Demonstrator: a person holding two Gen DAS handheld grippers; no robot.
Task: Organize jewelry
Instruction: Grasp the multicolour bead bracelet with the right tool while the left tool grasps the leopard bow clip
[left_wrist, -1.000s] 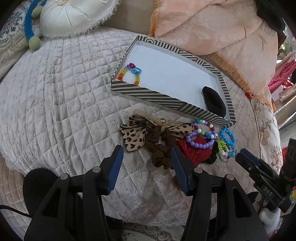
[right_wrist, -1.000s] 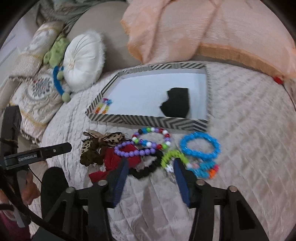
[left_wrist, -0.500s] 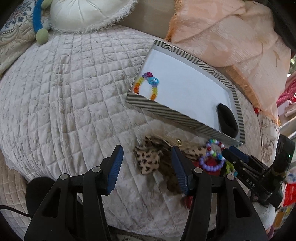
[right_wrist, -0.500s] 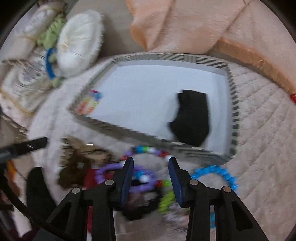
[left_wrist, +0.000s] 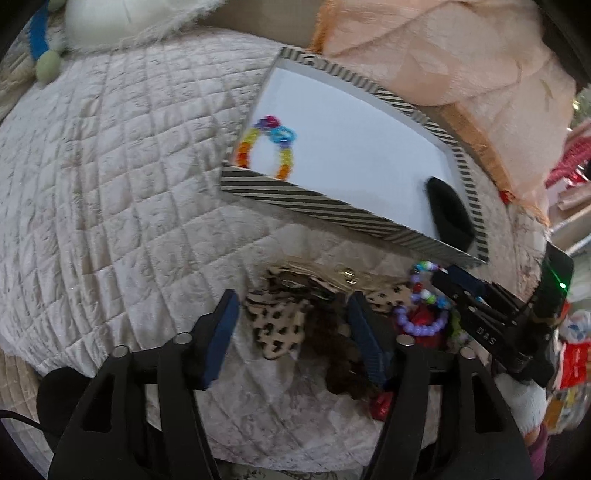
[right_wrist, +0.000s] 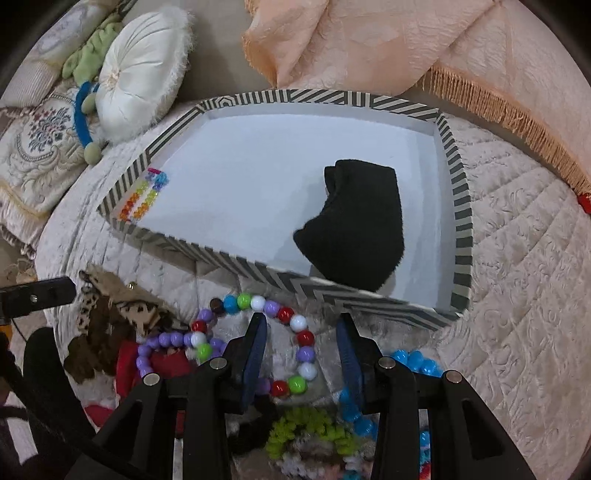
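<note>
A striped tray (left_wrist: 317, 201) (right_wrist: 461, 206) lies on the quilted bed. It holds a rainbow bead bracelet (left_wrist: 271, 146) (right_wrist: 142, 195) and a black hair tie (left_wrist: 448, 212) (right_wrist: 356, 229). In front of it lies a pile: leopard bow (left_wrist: 279, 325) (right_wrist: 110, 299), multicolour bead bracelet (right_wrist: 291, 336), purple bead bracelet (left_wrist: 419, 326) (right_wrist: 162, 341), blue bracelet (right_wrist: 413, 360), green scrunchie (right_wrist: 306, 428). My left gripper (left_wrist: 290, 334) is open, its fingers either side of the leopard bow. My right gripper (right_wrist: 301, 345) is open, low over the multicolour bracelet.
A white round cushion (right_wrist: 142, 70) and a green plush toy (right_wrist: 86, 55) lie at the back left. A peach fringed blanket (right_wrist: 406, 44) lies behind the tray. An embroidered pillow (right_wrist: 40, 147) is at the left.
Both grippers have moved forward and lower toward the pile. The right one now stands over the multicolour bracelet, the left one around the leopard bow.
</note>
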